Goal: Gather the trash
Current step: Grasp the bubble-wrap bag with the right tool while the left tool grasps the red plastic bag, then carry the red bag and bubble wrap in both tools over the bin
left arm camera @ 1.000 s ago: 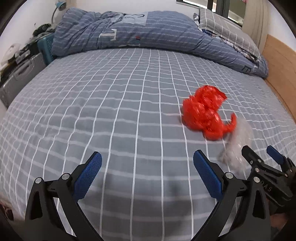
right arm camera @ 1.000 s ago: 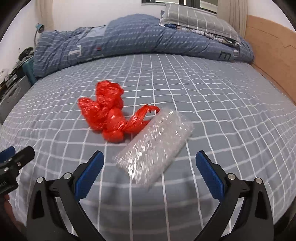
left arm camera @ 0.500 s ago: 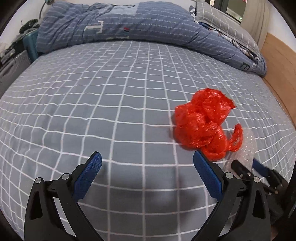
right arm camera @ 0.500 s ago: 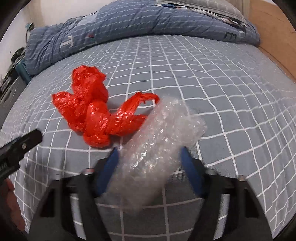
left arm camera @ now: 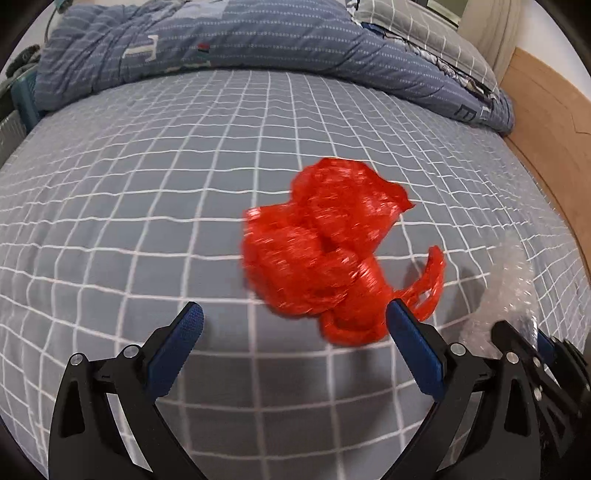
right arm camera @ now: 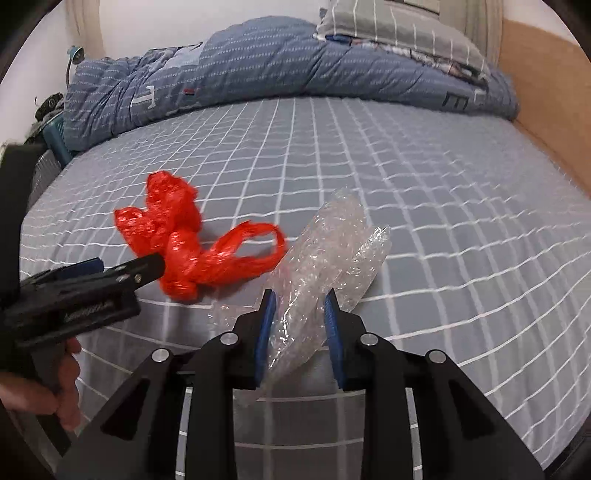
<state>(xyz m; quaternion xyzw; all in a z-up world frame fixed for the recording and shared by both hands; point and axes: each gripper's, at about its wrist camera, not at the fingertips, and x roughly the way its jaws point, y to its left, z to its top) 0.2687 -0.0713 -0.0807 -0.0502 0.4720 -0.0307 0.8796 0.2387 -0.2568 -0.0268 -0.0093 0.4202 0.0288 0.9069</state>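
Note:
A crumpled red plastic bag lies on the grey checked bed. My left gripper is open, its fingers just short of the bag, one finger at the bag's near right edge. The bag also shows in the right wrist view. A clear bubble-wrap piece lies to the right of the bag. My right gripper is shut on its near end. The bubble wrap shows at the right edge of the left wrist view, with the right gripper on it.
A rumpled blue duvet and a grey pillow lie across the far end of the bed. A wooden bed frame runs along the right side. Dark clutter stands at the far left.
My right gripper has closed from wide open onto the bubble wrap. My left gripper has moved forward and right toward the red bag, still open.

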